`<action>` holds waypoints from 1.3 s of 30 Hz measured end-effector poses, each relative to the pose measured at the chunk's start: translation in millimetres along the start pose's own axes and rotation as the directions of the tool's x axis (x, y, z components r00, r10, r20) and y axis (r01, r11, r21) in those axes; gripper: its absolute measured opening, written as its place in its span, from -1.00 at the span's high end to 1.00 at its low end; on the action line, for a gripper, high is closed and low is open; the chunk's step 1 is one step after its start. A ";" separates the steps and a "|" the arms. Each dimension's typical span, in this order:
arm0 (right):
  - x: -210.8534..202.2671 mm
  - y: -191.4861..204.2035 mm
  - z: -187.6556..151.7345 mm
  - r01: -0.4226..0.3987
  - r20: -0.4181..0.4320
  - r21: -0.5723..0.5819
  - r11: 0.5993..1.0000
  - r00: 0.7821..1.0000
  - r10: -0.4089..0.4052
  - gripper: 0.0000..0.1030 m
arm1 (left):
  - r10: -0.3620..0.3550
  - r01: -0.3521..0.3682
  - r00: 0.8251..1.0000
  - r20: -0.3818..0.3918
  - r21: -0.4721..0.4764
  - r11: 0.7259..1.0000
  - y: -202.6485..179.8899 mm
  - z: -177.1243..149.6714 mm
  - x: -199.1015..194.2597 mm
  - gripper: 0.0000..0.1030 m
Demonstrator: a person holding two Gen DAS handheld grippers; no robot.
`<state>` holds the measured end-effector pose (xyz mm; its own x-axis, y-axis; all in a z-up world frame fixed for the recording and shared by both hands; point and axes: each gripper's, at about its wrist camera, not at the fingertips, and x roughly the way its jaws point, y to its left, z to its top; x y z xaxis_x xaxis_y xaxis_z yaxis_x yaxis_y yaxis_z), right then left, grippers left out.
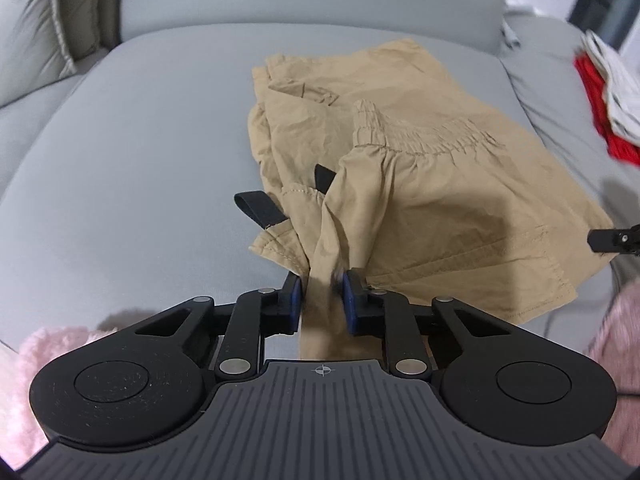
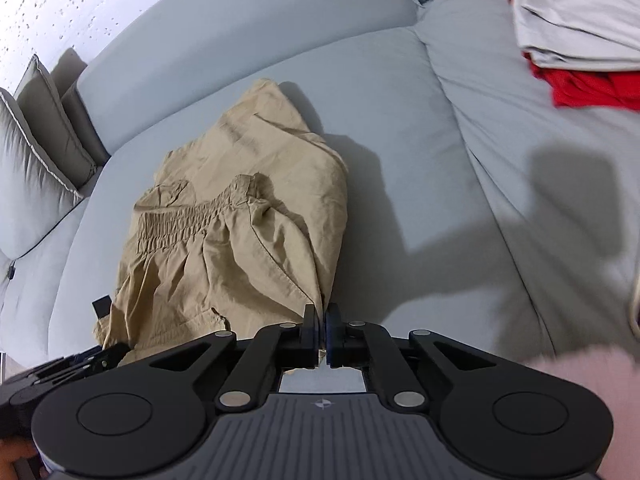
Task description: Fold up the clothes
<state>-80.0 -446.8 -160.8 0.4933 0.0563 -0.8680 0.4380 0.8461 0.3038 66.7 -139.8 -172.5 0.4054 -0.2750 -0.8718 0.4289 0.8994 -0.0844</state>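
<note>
Khaki shorts (image 1: 420,160) with an elastic waistband lie crumpled on the grey sofa seat (image 1: 140,140). A black strap (image 1: 258,208) pokes out at their left edge. My left gripper (image 1: 321,284) is shut on a bunched fold at the near edge of the shorts, and the cloth runs up between its blue pads. In the right wrist view, my right gripper (image 2: 322,320) is shut on the near right corner of the shorts (image 2: 224,240), with a thin edge of cloth pinched between the pads. The left gripper (image 2: 80,364) shows at the lower left there, and the right gripper's tip (image 1: 612,238) at the left view's right edge.
A red garment (image 2: 592,84) under a pale grey one (image 2: 568,12) lies on the sofa seat to the right. Grey cushions (image 2: 36,152) stand at the far left against the sofa back. Pink fuzzy sleeves (image 1: 40,360) frame the near edge.
</note>
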 end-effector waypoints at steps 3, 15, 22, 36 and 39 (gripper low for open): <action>-17.5 -1.2 -22.1 0.014 -0.024 -0.021 1.000 1.000 -0.015 0.95 | -0.022 0.023 0.999 -0.035 0.028 0.999 -1.6 -10.5 -10.2 0.57; -42.2 24.4 -32.9 0.089 0.080 -0.215 0.973 0.994 -0.073 0.27 | 0.058 -0.056 0.996 0.068 -0.029 0.998 -2.0 -24.4 -29.0 -0.11; -43.7 38.0 -15.4 0.060 0.177 -0.342 0.938 0.984 0.002 0.26 | -0.016 0.020 0.984 0.177 -0.019 1.000 -7.7 -10.7 -48.0 -0.08; 48.2 94.5 41.6 0.053 0.194 -0.532 0.845 0.979 0.061 0.95 | -0.115 0.088 0.974 0.195 0.145 0.986 -45.0 56.4 21.4 0.67; 83.8 86.4 50.7 0.047 0.149 -0.511 0.858 0.988 0.035 0.95 | -0.054 0.049 0.994 0.099 0.057 0.997 -32.9 61.7 65.8 0.78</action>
<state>37.3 -395.8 -187.4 0.6146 0.0063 -0.7888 0.0149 0.9997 0.0196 129.0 -208.5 -197.4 0.4592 -0.3558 -0.8139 0.4935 0.8641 -0.0993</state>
